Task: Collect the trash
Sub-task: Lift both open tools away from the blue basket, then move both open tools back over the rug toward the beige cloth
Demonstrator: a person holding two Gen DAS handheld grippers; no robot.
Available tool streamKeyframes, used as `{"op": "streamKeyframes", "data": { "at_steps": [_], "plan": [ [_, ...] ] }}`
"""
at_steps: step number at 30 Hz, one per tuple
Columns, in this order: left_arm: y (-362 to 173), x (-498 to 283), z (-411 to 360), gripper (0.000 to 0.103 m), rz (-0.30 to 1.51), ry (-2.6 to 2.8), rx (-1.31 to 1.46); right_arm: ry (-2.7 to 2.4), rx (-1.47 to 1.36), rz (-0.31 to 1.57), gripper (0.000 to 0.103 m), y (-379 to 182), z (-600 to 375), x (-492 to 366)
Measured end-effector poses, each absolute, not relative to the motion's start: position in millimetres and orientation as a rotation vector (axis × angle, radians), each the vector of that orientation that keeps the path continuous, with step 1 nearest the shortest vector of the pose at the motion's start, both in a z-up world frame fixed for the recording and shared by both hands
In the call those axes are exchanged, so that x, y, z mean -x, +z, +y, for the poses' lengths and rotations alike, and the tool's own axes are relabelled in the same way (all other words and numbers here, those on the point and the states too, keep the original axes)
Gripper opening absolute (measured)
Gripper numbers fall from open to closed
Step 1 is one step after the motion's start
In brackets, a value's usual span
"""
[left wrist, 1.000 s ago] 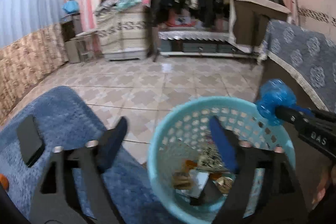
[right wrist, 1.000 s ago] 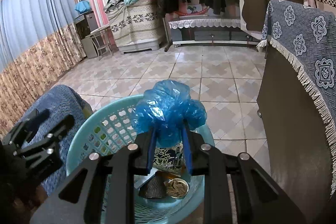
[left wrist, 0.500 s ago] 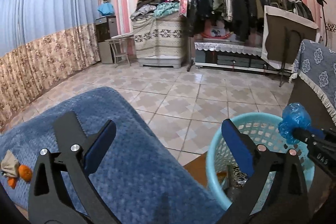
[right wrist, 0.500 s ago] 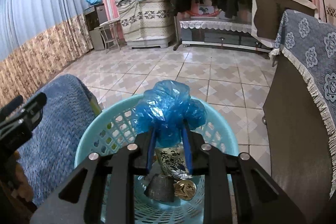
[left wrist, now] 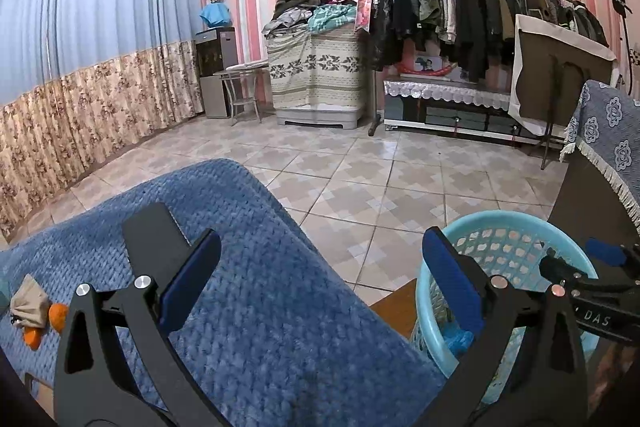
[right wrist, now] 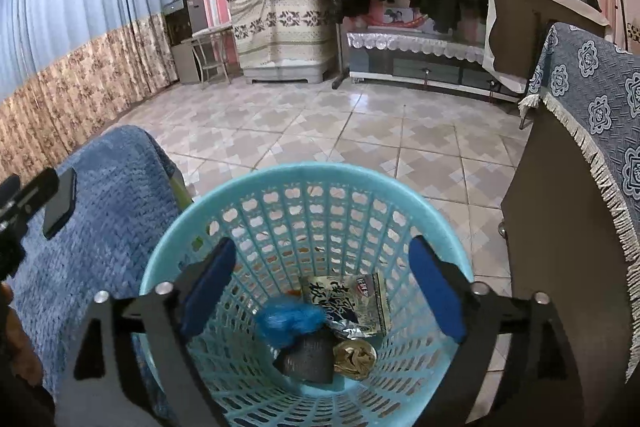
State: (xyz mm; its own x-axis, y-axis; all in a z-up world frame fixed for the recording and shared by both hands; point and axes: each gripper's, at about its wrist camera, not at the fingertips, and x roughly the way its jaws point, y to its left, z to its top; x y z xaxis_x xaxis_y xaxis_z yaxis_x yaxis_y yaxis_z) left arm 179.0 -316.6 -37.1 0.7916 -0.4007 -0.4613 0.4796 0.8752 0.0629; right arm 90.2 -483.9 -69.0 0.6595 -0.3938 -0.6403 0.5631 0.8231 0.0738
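Dropped from the right gripper [right wrist: 320, 283], the crumpled blue plastic bag [right wrist: 290, 319] now lies at the bottom of the turquoise basket [right wrist: 304, 175], where a moment ago it was pinched above the rim. That gripper's jaws have just been opening and now stand wide over the basket mouth with nothing between the blue pads. The basket is round, of glossy moulded plastic with a lattice of small cut-outs in its wall. Inside, the bag rests against a printed foil wrapper [right wrist: 346, 303], a dark grey lump [right wrist: 308, 355] and a crinkled gold wad [right wrist: 354, 357].

Meanwhile the left gripper [left wrist: 316, 283] has swung away from the basket toward the nubbly blue knitted blanket [left wrist: 260, 307]; its jaws are spread to their widest and hold nothing. A flat black phone [left wrist: 150, 239] lies on the blanket just behind the left finger. Farther left on the blanket sit orange peel pieces [left wrist: 56, 317] touching a scrunched beige tissue [left wrist: 28, 301]. Seen from the left wrist, the basket [left wrist: 508, 223] stands on the tiled floor [left wrist: 360, 179] just beside the blanket's edge.
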Motion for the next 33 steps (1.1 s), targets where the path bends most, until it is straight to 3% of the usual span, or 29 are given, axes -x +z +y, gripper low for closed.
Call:
{"op": "streamKeyframes", "data": {
  "at_steps": [11, 33],
  "plan": [
    [-33, -179, -298, 0.097, 0.453, -0.445, -0.173, -0.585, -0.246, 0.642, 0.098, -63, -483, -86],
    [-17, -161, -163, 0.098, 0.458, -0.293, -0.102, -0.472, -0.151, 0.54, 0.099, -36, -395, -109]
  ]
}}
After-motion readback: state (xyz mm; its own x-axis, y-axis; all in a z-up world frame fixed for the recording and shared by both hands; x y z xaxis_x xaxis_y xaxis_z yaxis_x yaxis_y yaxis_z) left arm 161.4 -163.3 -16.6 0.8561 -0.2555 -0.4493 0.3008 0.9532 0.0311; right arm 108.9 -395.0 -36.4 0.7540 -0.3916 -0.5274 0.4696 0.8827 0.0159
